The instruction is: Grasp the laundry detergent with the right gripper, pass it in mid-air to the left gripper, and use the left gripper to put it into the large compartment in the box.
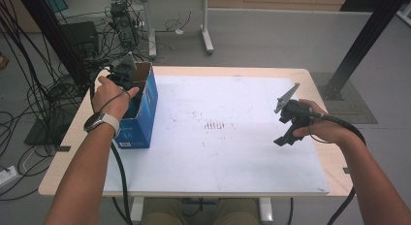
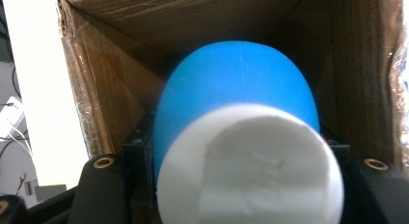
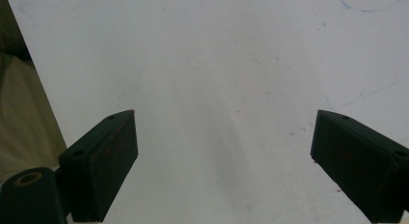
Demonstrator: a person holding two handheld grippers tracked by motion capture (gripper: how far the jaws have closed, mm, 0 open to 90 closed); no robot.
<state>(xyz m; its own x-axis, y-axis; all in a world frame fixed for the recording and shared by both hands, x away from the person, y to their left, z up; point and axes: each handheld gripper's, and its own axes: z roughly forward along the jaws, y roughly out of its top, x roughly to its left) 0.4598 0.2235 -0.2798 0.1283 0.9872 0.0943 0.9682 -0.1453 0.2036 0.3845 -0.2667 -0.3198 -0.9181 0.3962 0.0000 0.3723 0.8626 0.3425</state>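
Cardboard walls of the box [image 2: 120,89] hem the left jaws, clamped on a blue-white object [image 2: 241,137]; right jaws apart — bare mat [image 3: 217,64] beneath.

Even, soft overhead light leaves the white table sheet [image 1: 218,123] bright with only faint shadows, the high view slightly soft overall, the left gripper view dim inside the cardboard box [image 2: 111,89] with the near blue-and-white object [image 2: 241,137] blurred, and the right gripper view clear though grainy.
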